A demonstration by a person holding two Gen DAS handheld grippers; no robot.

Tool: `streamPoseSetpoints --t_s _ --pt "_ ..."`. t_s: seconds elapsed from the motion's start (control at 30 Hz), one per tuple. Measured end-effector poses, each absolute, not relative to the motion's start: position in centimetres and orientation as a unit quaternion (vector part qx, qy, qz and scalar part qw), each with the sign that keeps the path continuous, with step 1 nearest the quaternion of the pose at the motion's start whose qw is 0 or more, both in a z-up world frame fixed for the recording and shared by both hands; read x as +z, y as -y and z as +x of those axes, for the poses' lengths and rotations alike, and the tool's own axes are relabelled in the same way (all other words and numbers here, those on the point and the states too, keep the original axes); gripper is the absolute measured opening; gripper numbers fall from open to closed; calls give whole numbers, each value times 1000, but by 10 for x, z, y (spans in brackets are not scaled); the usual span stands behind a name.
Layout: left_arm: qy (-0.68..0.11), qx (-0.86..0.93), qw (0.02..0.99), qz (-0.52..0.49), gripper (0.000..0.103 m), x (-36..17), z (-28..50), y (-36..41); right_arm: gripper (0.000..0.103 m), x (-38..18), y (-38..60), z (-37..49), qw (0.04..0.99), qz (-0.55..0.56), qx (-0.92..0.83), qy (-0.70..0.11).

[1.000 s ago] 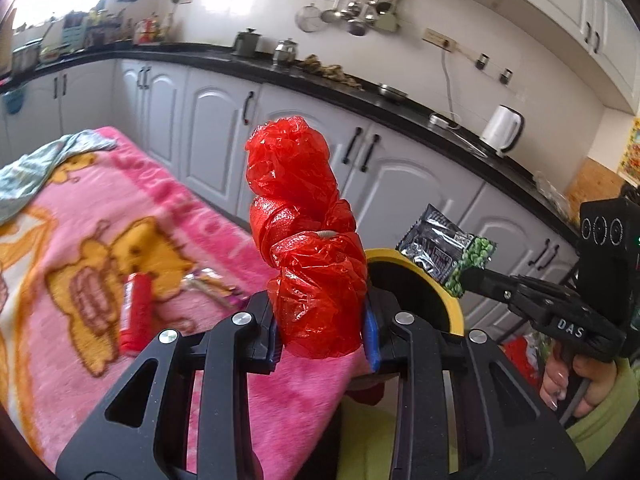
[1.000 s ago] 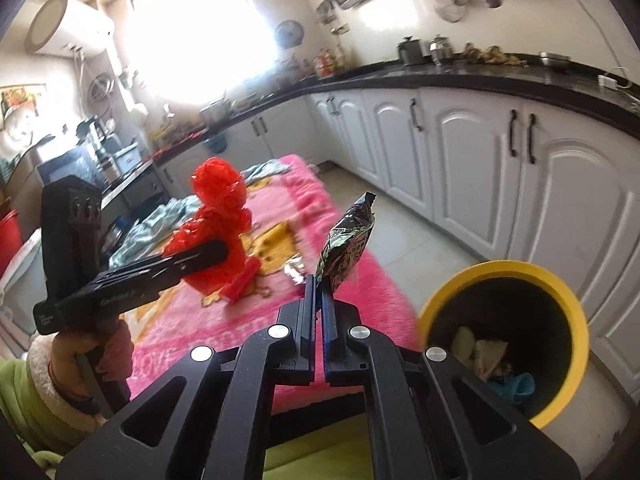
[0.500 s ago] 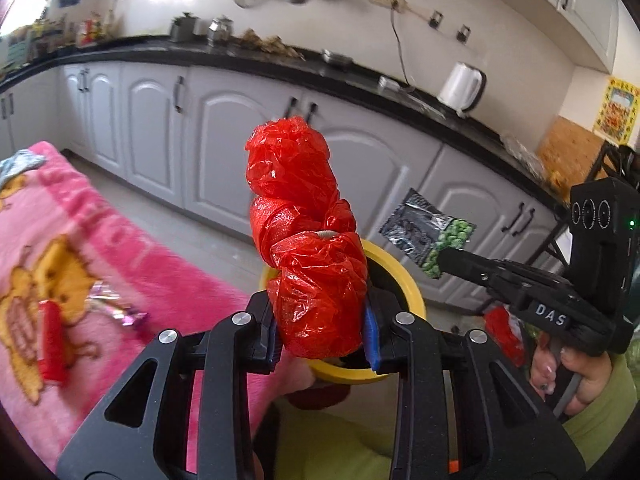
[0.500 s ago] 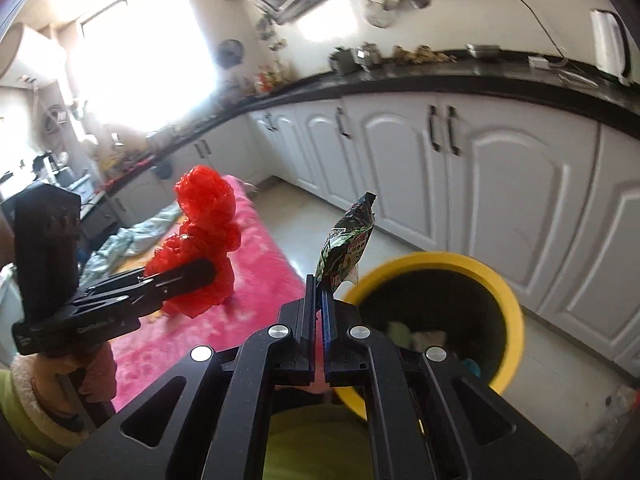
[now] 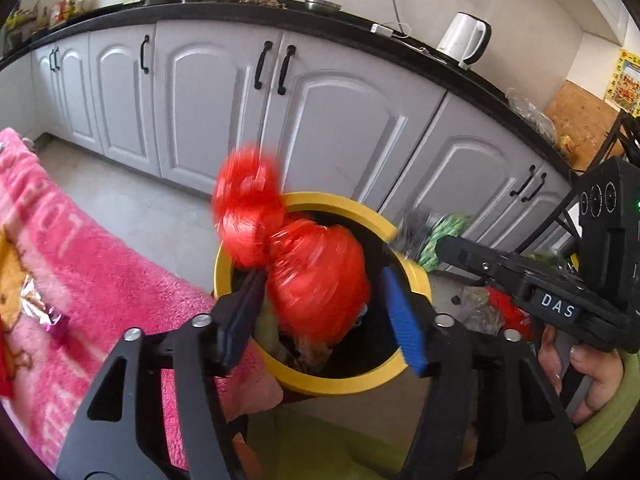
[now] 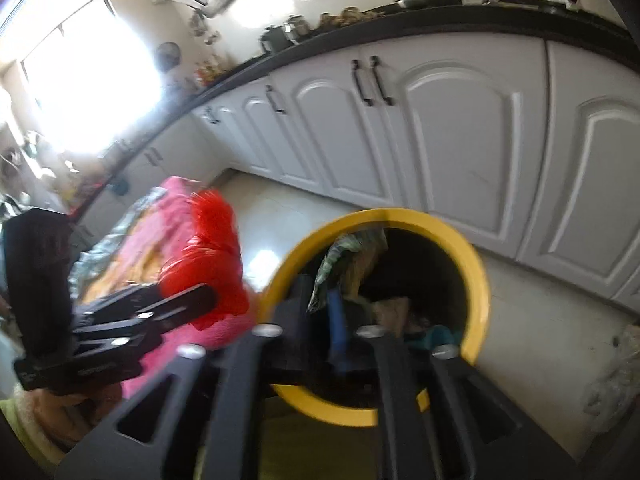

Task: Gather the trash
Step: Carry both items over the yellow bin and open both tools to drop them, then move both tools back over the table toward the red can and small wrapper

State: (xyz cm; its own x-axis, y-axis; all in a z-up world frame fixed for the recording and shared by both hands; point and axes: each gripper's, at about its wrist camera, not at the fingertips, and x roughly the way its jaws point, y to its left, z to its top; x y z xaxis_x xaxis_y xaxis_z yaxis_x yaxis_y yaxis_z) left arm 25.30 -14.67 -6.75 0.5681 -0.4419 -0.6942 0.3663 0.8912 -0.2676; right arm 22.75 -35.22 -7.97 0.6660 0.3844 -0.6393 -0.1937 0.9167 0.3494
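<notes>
The crumpled red plastic bag is motion-blurred between the tips of my left gripper, above the mouth of the yellow bin. The jaws are opening, and a gap shows between the bag and the blue right pad. My right gripper also hangs over the bin. Its jaws are opening, with the green snack wrapper loose between the tips. The left wrist view shows that wrapper at the bin's right rim. Paper scraps lie inside the bin.
A pink blanket with a foil wrapper on it borders the bin's left side. White cabinets under a black counter stand behind, and a white kettle is on the counter. More bags lie on the floor at right.
Both grippers swung from the blanket side to above the yellow bin and dipped. Both sets of jaws went from shut to parted. The red bag has tipped and sunk towards the bin.
</notes>
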Motion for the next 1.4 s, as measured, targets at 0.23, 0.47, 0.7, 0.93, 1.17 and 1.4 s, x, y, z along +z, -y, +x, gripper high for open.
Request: streamPoseSetpoints --t_s 0.23,0.47,0.7,0.93,1.17,1.4 --pt "-393 -197 897 -45 84 -66 247 126 52 -84 352 224 904 137 157 -372" --pt "-362 -153 918 -47 92 -50 234 89 57 -66 317 215 910 97 197 -353" --pt "-337 -113 932 -65 92 -38 219 46 65 -43 273 201 916 46 234 -323" --pt "-322 -59 942 -73 92 -32 208 -2 69 -36 230 201 908 16 267 -322" --pt "-321 0 942 -97 92 -37 201 -58 70 -40 193 205 898 -5 291 -330" --pt "-338 44 934 -107 92 -54 194 -99 71 -48 142 217 885 -38 323 -333"
